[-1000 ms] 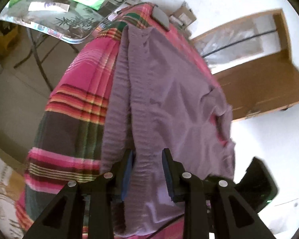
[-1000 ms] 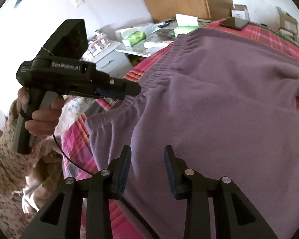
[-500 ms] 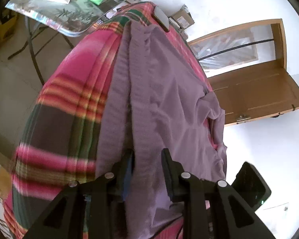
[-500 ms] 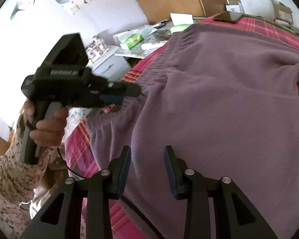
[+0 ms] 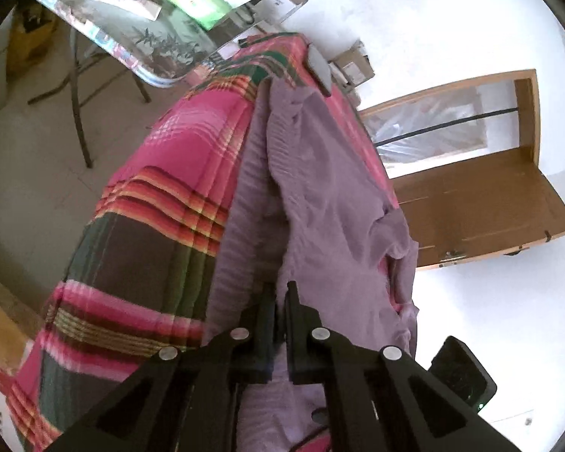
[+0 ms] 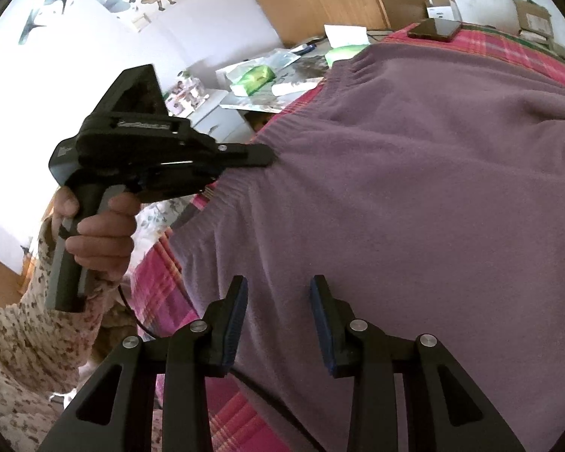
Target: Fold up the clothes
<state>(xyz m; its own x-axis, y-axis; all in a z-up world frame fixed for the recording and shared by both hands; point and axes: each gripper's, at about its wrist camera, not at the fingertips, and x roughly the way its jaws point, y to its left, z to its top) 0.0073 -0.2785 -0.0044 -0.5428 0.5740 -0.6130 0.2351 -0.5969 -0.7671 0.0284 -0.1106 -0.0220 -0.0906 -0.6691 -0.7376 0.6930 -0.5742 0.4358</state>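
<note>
A purple knit sweater (image 5: 320, 188) lies spread on a bed covered by a pink plaid blanket (image 5: 162, 188). My left gripper (image 5: 280, 301) is shut on the sweater's ribbed hem at the bed's edge, pinching a fold of it. The right wrist view shows that same left gripper (image 6: 265, 156) from the side, held by a person's hand (image 6: 98, 233), with the hem puckered around its tips. My right gripper (image 6: 278, 301) hovers open just over the sweater (image 6: 414, 188) near its corner, pads apart and pressing on nothing.
A dark phone (image 6: 435, 30) lies on the blanket beyond the sweater. A cluttered folding table (image 5: 150, 45) stands beside the bed's far end. A wooden door (image 5: 471, 196) is on the right, cardboard boxes (image 5: 352, 64) behind. A floral sleeve (image 6: 26, 339) fills the lower left.
The left gripper's jaws have shut on the ribbed hem that lay between them, and the hem now bunches toward them. The right gripper has kept still and open.
</note>
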